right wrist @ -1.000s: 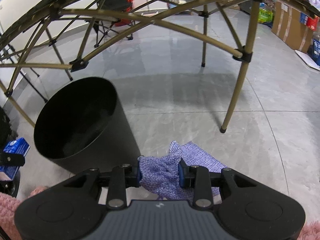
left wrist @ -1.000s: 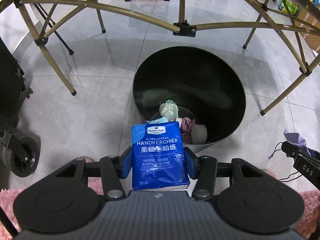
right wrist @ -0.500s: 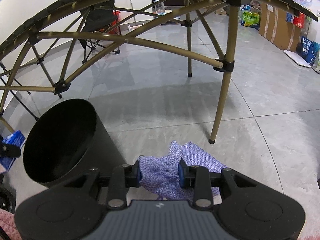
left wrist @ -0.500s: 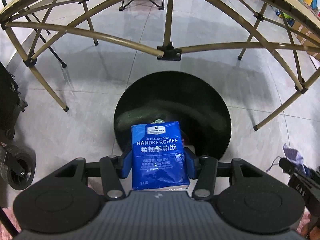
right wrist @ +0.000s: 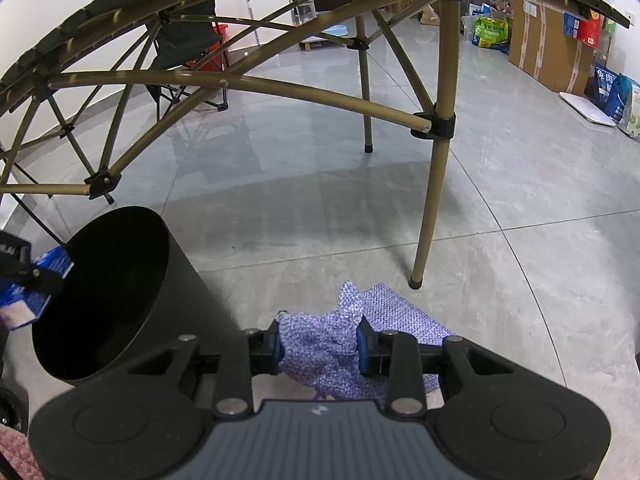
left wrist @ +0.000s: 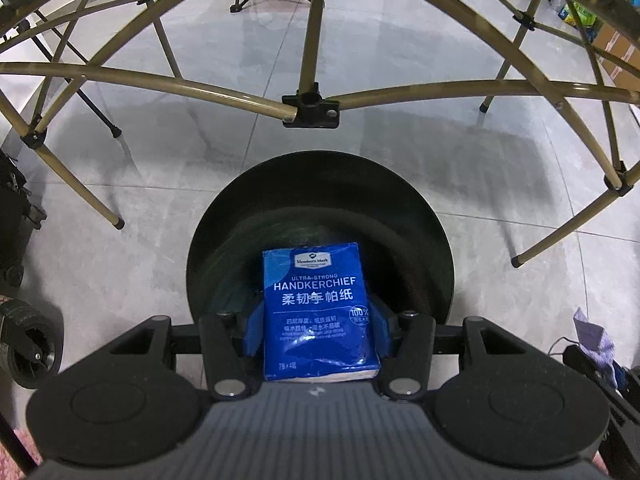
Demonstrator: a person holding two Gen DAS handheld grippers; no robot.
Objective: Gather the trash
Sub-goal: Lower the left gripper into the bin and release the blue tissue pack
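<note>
My left gripper [left wrist: 316, 328] is shut on a blue handkerchief tissue pack [left wrist: 318, 312] and holds it at the near rim of the round black trash bin [left wrist: 400, 208]. The pack hides the bin's bottom. My right gripper [right wrist: 320, 344] is shut on a purple woven cloth [right wrist: 332, 344] and hangs it above the floor to the right of the bin [right wrist: 104, 288]. The tissue pack [right wrist: 36, 288] shows at the bin's left rim in the right wrist view. The cloth [left wrist: 594, 340] shows at the right edge of the left wrist view.
A folding table's tan metal frame [left wrist: 308, 108] arches over the bin, with legs [right wrist: 434, 184] standing on the grey tiled floor. A black wheel [left wrist: 28, 348] is at the left. Cardboard boxes and bags [right wrist: 548, 48] stand far right. A folding chair [right wrist: 188, 52] stands at the back.
My left gripper has tilted up and moved the tissue pack over the bin, so the trash inside is hidden now. My right gripper has risen a little with the cloth.
</note>
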